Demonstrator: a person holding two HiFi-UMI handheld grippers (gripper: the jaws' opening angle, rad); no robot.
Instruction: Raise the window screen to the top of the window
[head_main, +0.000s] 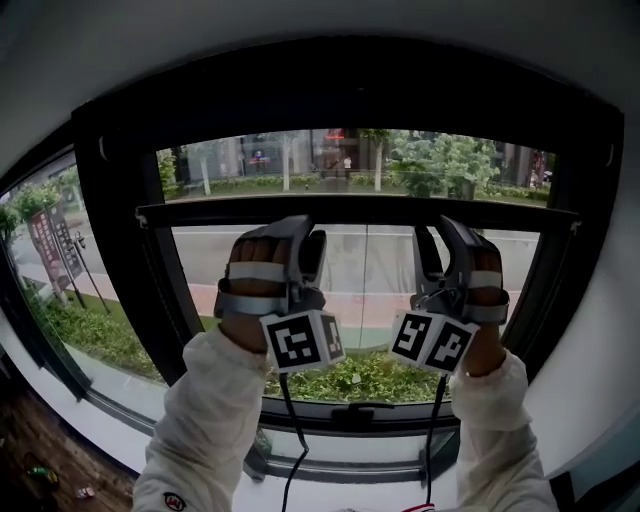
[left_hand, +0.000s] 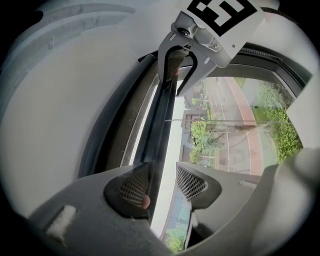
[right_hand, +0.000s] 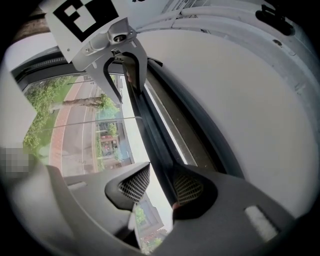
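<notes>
**At the window, both grippers straddle the screen's bar**

Across the black-framed window (head_main: 118, 200), the long black horizontal bar of the window screen (head_main: 360, 211) runs from the frame's left side to its right side. It sits in the upper part of the opening, short of the frame's top edge. A strip of uncovered view with trees and buildings shows above it. Below it lie a pale road and green shrubs.

Two arms in white sleeves (head_main: 200, 420) reach up. The left gripper (head_main: 305, 240) is at the bar left of its middle and the right gripper (head_main: 440, 240) is right of its middle. Each carries a white cube with black square markers (head_main: 303, 340) at its near end.

In the left gripper view, the jaws of the left gripper (left_hand: 162, 182) stand partly open with the bar (left_hand: 162, 115) between them. The left-hand pad lies against the bar and the other pad stands clear, with daylight in the gap. The right gripper view mirrors this. The right gripper (right_hand: 162, 182) has its jaws partly open around the bar (right_hand: 150, 125), with the right-hand pad against it and the other pad apart.
</notes>
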